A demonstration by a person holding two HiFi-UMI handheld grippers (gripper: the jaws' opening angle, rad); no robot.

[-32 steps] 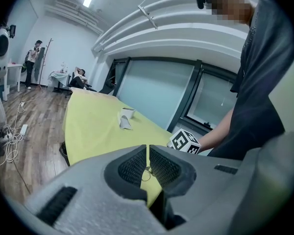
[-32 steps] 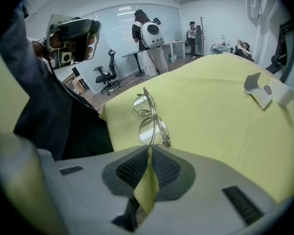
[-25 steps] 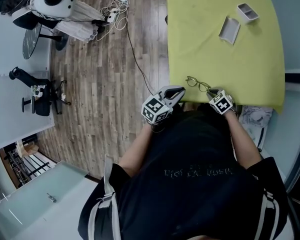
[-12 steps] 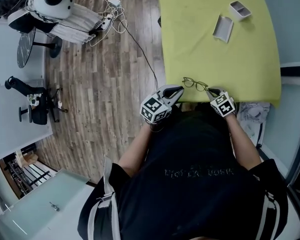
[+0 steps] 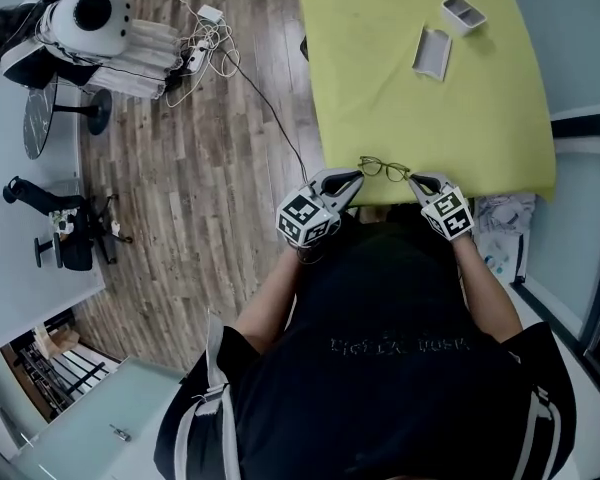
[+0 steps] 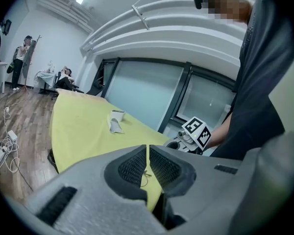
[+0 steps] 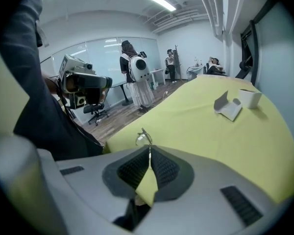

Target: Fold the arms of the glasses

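Plank wood floor (image 5: 210,168) runs beside a smooth yellow surface (image 5: 400,88) with rounded corners. At its near edge are the thin wire-rimmed glasses (image 5: 384,168) — round lenses, slim metal arms — between the left gripper (image 5: 353,178) and right gripper (image 5: 417,178). Each gripper's ribbed grey fingers are pinched on an arm end.

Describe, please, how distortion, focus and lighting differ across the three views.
Head view: evenly lit and sharp, edges bowed, the glasses tiny. Left gripper view: round fisheye with dark corners; the left hand-held gripper fills the lower frame, while the far room stays clear. Right gripper view: same fisheye; ceiling strip lights glare.
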